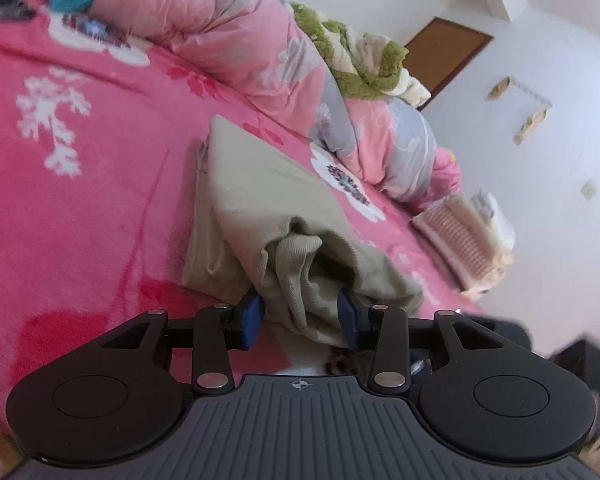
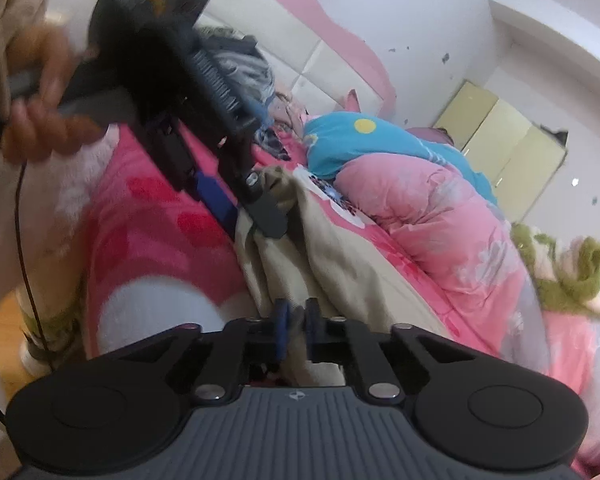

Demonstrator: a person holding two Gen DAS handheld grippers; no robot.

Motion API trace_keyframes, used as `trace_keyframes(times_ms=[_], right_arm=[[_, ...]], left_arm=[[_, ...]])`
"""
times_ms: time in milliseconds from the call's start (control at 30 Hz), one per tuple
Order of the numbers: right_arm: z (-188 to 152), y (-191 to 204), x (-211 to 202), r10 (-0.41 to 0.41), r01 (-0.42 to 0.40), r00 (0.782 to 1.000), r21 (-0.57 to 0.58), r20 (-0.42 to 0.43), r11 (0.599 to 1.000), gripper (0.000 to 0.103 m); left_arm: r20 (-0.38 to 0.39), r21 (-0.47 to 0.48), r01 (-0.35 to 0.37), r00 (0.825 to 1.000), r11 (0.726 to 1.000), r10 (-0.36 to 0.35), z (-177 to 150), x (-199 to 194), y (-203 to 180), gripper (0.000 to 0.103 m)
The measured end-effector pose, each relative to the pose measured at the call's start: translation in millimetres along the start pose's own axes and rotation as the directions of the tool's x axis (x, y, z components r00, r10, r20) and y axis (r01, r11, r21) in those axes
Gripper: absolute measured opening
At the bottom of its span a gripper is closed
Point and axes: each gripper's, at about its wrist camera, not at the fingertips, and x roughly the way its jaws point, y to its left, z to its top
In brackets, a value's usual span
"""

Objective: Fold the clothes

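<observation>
A beige garment lies on the pink flowered bedspread, stretched away from me with its near end bunched up. My left gripper is shut on that thick bunch, blue pads pressing it from both sides. In the right wrist view the same beige garment runs up the bed, and my right gripper is shut on a thin edge of it. The left gripper shows there too, held by a hand and gripping the cloth further up.
A rumpled pink and grey quilt lies along the far side of the bed, with a green and cream fleece blanket and a blue cloth on it. A folded striped stack sits at the bed's corner. White walls stand behind.
</observation>
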Motion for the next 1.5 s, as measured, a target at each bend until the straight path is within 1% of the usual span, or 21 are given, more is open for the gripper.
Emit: trace_keyframes(times_ms=[100,167,200,267,367,433,533,600,733,833,867,1000,1033,1067,1100,1200,1300,1367,1433,1467,1500], right_arm=[[0.7,-21.6,-0.7,0.056,-0.057,0.998,0.169,0.008,0.984,0.002],[-3.3,-42.8,-0.4,0.115,-0.118,0.993,0.347,0.029,0.930,0.001],[-5.9,-52.9,0.2,0.141,-0.145,0.989,0.429,0.042,0.892,0.001],[-14.6,-73.0,5.0,0.193,-0.196,0.979,0.587,0.068,0.786,0.001],[-31.1,-99.0,15.6,0.255,-0.234,0.962,0.778,0.098,0.583,0.001],[-40.7,-111.5,22.8,0.279,-0.238,0.953,0.854,0.114,0.462,0.001],[-47.2,-119.7,29.6,0.287,-0.206,0.953,0.906,0.100,0.370,0.001],[-43.8,-118.8,32.4,0.287,-0.173,0.956,0.911,0.063,0.375,0.000],[-35.7,-111.6,33.7,0.271,-0.118,0.963,0.898,-0.001,0.425,0.000],[-31.1,-108.9,29.7,0.242,-0.096,0.970,0.890,-0.016,0.445,0.002],[-27.7,-107.8,24.6,0.230,-0.093,0.973,0.876,-0.021,0.472,0.003],[-5.1,-96.7,-4.4,0.209,-0.133,0.978,0.729,-0.014,0.671,0.008],[0.6,-92.1,-12.3,0.185,-0.132,0.983,0.671,-0.008,0.729,0.011],[5.7,-85.9,-17.7,0.154,-0.113,0.988,0.607,-0.017,0.787,0.020],[10.5,-79.8,-22.4,0.124,-0.091,0.992,0.540,-0.024,0.836,0.025],[17.6,-68.5,-13.6,0.070,-0.041,0.996,0.407,-0.056,0.912,0.025],[21.7,-55.4,1.8,0.016,0.008,0.995,0.254,-0.095,0.967,0.025],[18.5,-45.9,18.9,-0.007,0.029,0.992,0.167,-0.129,0.985,0.025],[18.2,-44.6,26.5,-0.012,0.033,0.990,0.150,-0.139,0.988,0.017],[18.2,-44.2,29.6,-0.014,0.035,0.990,0.143,-0.142,0.989,0.004],[20.1,-46.8,23.8,-0.003,0.023,0.993,0.163,-0.120,0.986,0.003]], left_arm=[[0.014,0.086,-0.040,0.999,0.996,0.039,-0.8,-8.9,-5.2,0.048],[0.032,0.163,-0.069,0.997,0.984,0.065,-0.8,-14.1,-12.6,0.054],[0.044,0.216,-0.092,0.995,0.972,0.084,-1.0,-14.9,-19.1,0.063],[0.072,0.318,-0.137,0.990,0.938,0.121,-3.1,-13.5,-31.7,0.078],[0.118,0.453,-0.205,0.978,0.867,0.170,-8.2,-5.6,-49.7,0.085],[0.147,0.526,-0.249,0.969,0.814,0.201,-11.7,2.1,-60.0,0.087],[0.171,0.550,-0.277,0.961,0.788,0.218,-11.1,12.3,-64.2,0.087],[0.177,0.540,-0.283,0.959,0.793,0.222,-7.2,19.5,-62.6,0.087],[0.163,0.535,-0.314,0.949,0.784,0.269,-5.3,34.6,-53.9,0.087],[0.157,0.520,-0.316,0.949,0.794,0.275,-6.2,36.2,-47.9,0.087],[0.158,0.519,-0.319,0.948,0.793,0.278,-6.9,36.5,-47.0,0.087],[0.158,0.509,-0.319,0.948,0.799,0.277,-7.9,38.2,-43.3,0.087],[0.157,0.503,-0.318,0.948,0.804,0.276,-7.4,38.6,-42.5,0.088],[0.157,0.497,-0.317,0.948,0.808,0.276,-6.8,39.0,-41.7,0.088],[0.156,0.491,-0.316,0.949,0.812,0.275,-6.3,39.5,-41.0,0.088],[0.156,0.486,-0.319,0.948,0.814,0.278,-5.8,40.1,-40.5,0.089],[0.152,0.477,-0.321,0.947,0.818,0.283,-5.0,40.7,-39.1,0.089],[0.150,0.470,-0.323,0.946,0.822,0.286,-4.4,41.5,-38.2,0.089],[0.151,0.458,-0.325,0.946,0.828,0.288,-3.1,41.8,-37.2,0.089],[0.153,0.452,-0.326,0.945,0.831,0.288,-2.4,41.7,-36.6,0.089],[0.154,0.445,-0.327,0.945,0.834,0.288,-1.8,41.8,-36.5,0.089]])
